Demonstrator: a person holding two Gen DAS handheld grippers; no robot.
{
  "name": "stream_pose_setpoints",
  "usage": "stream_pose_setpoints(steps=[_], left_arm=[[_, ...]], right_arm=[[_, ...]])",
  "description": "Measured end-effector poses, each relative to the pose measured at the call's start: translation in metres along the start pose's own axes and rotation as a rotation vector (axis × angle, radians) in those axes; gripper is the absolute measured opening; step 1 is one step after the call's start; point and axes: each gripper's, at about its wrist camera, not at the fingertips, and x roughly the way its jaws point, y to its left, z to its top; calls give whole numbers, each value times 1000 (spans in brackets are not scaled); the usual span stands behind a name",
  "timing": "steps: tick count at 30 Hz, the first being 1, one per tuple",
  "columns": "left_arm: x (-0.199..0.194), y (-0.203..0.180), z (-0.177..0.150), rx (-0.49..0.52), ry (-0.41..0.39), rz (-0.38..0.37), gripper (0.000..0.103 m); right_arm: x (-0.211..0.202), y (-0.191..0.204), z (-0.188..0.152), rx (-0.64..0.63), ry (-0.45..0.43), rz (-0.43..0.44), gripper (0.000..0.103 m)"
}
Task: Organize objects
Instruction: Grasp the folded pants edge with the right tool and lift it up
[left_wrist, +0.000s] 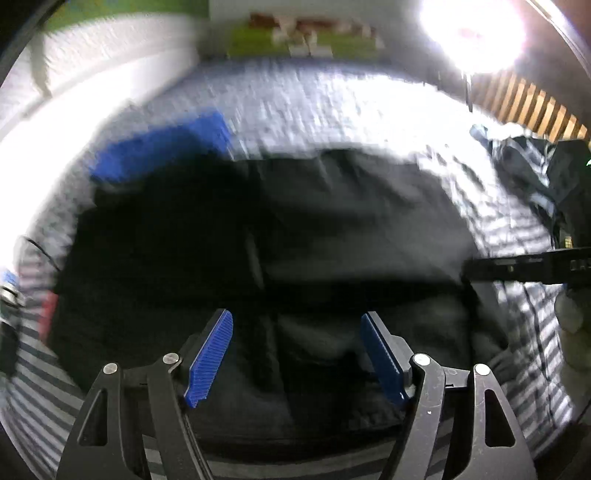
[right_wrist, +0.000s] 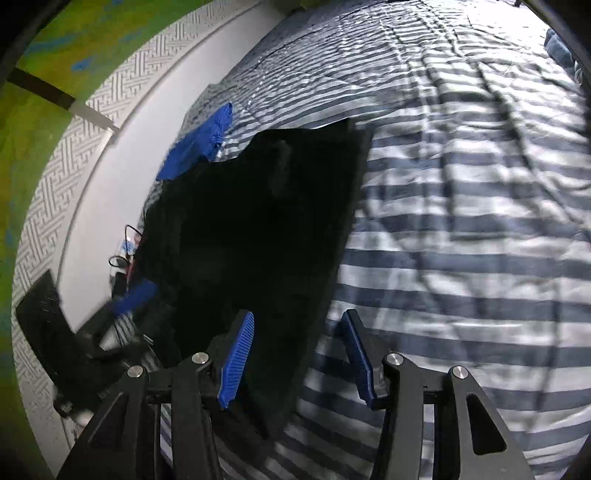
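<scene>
Your left gripper (left_wrist: 296, 354) and right gripper (right_wrist: 298, 356) both gape wide, holding nothing. Black garment (right_wrist: 255, 229) lies flat on striped bedsheet (right_wrist: 461, 206), w/ blue cloth (right_wrist: 199, 144) touching garment's far corner.

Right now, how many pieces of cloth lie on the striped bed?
2 clearly: a large black cloth spread on the striped bed, and a small blue cloth at its far corner. A dark bundle at the edge may be more.
</scene>
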Motion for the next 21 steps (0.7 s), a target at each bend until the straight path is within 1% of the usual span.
stream_pose_setpoints(steps=[1,2,3,4,5,6,7,9,10,11,12,13,14,15,16,17,18,19,20,21], left_arm=[[6,0,-1,-14,20,0,75],[7,2,0,-27,18,4,75],[3,7,5,-38,2,8,75],[-7,15,11,-62,-43,17,75],[-15,25,17,-95,-85,24,75],[-19,34,21,-133,-109,31,75],[-22,47,27,-184,-127,37,75],[-21,70,38,-272,-140,41,74],[-20,76,42,-297,-155,35,74],[-17,83,47,-333,-176,21,74],[-11,86,55,-355,-173,12,74],[-5,88,62,-369,-166,-13,73],[-1,88,67,-371,-170,-52,73],[5,85,72,-364,-180,-75,73],[14,82,77,-357,-171,-52,73],[26,76,83,-338,-145,-20,73],[42,70,88,-295,-100,29,73],[56,64,90,-276,-68,64,73],[63,62,92,-275,-52,85,73],[61,59,95,-281,-58,99,73]], right_arm=[[4,9,-2,-32,-19,-12,40],[7,16,-3,-46,-23,-24,31],[8,20,-5,-57,-27,-47,29],[7,25,-7,-64,-41,-54,29],[4,26,-7,-56,-55,-27,29],[2,27,-8,-43,-69,5,29],[-1,25,-7,-28,-80,27,30],[1,22,-8,3,-67,32,32],[4,21,-8,18,-56,32,33],[6,17,-10,39,-41,33,34],[9,16,-11,51,-32,36,34],[11,15,-13,54,-28,39,34],[15,18,-16,48,-27,38,34],[15,18,-17,39,-28,33,33],[17,23,-18,19,-35,15,28],[18,25,-18,10,-36,3,18],[19,28,-18,4,-37,-5,14],[19,27,-15,9,-40,0,11],[18,27,-13,21,-44,16,9],[16,28,-10,24,-48,23,9]])
